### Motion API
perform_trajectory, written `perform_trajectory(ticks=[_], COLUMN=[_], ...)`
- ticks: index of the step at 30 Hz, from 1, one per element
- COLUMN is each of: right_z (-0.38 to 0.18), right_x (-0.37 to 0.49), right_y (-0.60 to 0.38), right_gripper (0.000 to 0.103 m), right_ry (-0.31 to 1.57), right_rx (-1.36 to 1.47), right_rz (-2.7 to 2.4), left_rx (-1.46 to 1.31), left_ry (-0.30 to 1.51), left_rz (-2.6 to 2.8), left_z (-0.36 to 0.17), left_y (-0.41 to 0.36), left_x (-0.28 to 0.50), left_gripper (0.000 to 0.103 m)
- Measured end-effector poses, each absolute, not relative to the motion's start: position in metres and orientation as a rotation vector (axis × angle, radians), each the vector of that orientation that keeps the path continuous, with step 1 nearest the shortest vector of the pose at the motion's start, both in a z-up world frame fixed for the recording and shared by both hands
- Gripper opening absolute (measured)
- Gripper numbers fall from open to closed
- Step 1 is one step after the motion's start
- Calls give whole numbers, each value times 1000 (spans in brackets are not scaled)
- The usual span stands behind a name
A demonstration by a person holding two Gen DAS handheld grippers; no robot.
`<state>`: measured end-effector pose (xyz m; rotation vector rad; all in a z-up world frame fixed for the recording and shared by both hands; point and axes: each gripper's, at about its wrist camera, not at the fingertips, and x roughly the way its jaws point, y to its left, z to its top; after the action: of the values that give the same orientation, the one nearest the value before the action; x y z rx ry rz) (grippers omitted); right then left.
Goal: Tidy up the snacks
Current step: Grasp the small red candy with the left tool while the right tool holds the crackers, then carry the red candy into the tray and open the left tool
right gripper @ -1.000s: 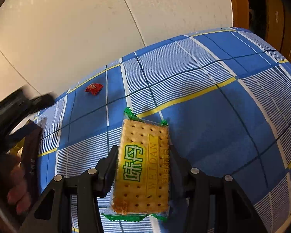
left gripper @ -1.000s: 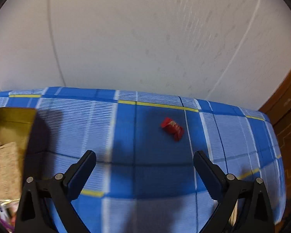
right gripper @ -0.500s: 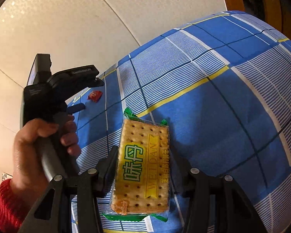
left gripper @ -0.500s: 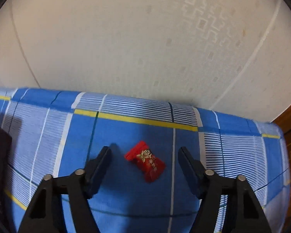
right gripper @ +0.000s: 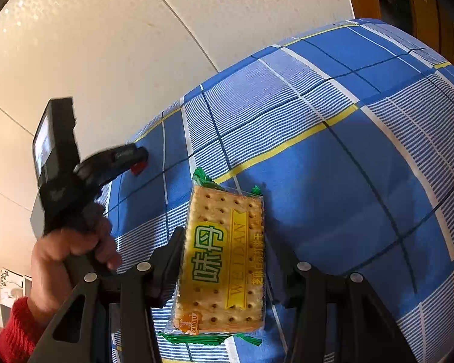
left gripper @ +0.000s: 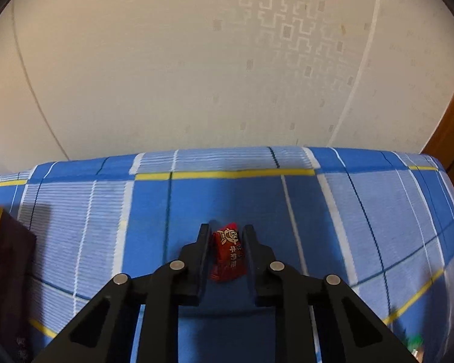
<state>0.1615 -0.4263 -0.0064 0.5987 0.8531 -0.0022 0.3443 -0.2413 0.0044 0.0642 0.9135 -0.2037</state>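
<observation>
Left gripper (left gripper: 227,233) clamps red candy (left gripper: 228,255); right gripper (right gripper: 224,242) grips cracker pack (right gripper: 222,260). Both grasped over the checked cloth (left gripper: 363,211); sorting still to do.

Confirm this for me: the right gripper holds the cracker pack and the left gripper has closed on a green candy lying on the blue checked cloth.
One thing is wrong: the candy is red, not green. The left wrist view shows the left gripper shut on the red candy on the blue checked cloth. The rest holds: the right gripper grips the cracker pack.
</observation>
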Motion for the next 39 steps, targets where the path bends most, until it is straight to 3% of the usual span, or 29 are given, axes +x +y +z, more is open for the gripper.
perform_trajectory(ticks=[39], right_z=[-6], right_x=[160], right_y=[-404], right_gripper=[51], right_ry=[829], right_rx=[355], right_rz=[-106], left_rx=[-1], left_ry=[816], left_rz=[-343], left_z=[34], left_y=[-138], left_x=[195], left_gripper=[17])
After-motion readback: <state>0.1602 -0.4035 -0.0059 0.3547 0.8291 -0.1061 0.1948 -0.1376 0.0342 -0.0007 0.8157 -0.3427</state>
